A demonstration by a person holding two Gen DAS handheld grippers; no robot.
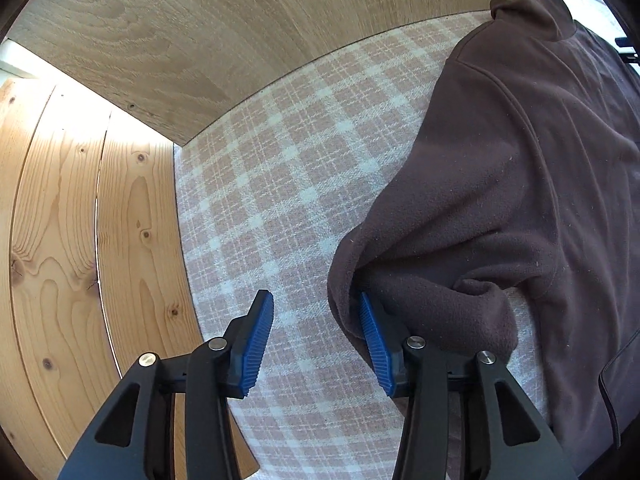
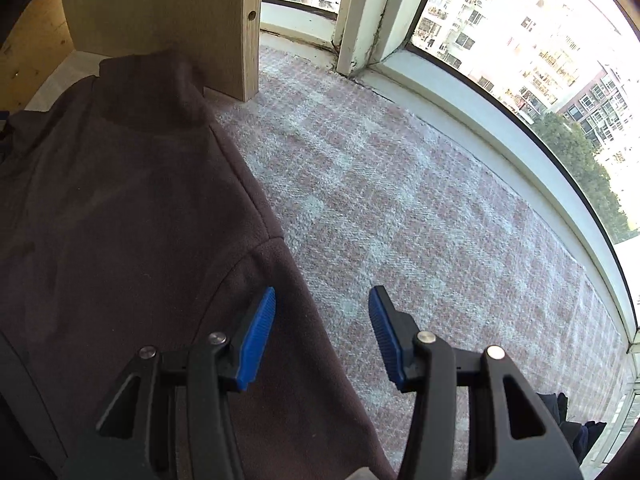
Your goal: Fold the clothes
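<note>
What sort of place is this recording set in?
Probably a home window nook high in an apartment block: a checked cloth beside a big window facing apartment blocks, wood panelling, and a brown fleece.

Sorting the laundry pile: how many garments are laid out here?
1: a brown fleece top spread on the checked blanket, collar toward the wooden panel. Dark items at the right view's lower corner are unclear.
</note>
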